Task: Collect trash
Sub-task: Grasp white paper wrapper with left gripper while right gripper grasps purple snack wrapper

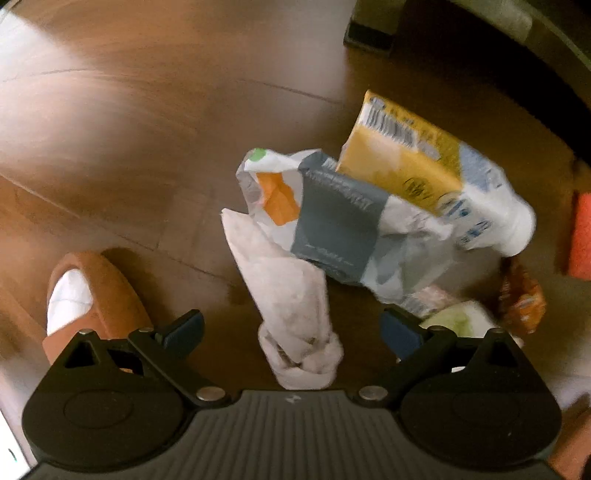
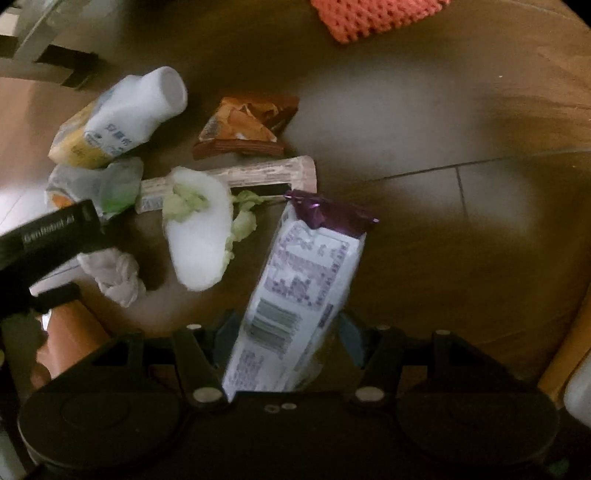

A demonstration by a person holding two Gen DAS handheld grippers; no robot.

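Note:
A pile of trash lies on the brown floor. In the left wrist view, a twisted white paper wrapper (image 1: 291,295) lies between the wide-apart fingers of my left gripper (image 1: 291,328), which is open and does not touch it. Beyond it lie a grey-and-white bag (image 1: 340,221), a yellow carton (image 1: 402,162) and a white bottle (image 1: 495,214). My right gripper (image 2: 287,332) is shut on a white-and-purple packet (image 2: 303,288), which sticks out forward between the fingers. Past it lie a white foam piece with green scraps (image 2: 199,232), a pinkish bar wrapper (image 2: 266,173) and an orange snack wrapper (image 2: 243,125).
A foot in a brown slipper with a white sock (image 1: 85,295) stands left of the pile. A red knitted mat (image 2: 369,18) lies beyond the trash. A dark furniture leg (image 1: 369,33) stands at the far side. The left gripper's black body (image 2: 48,236) reaches in from the left.

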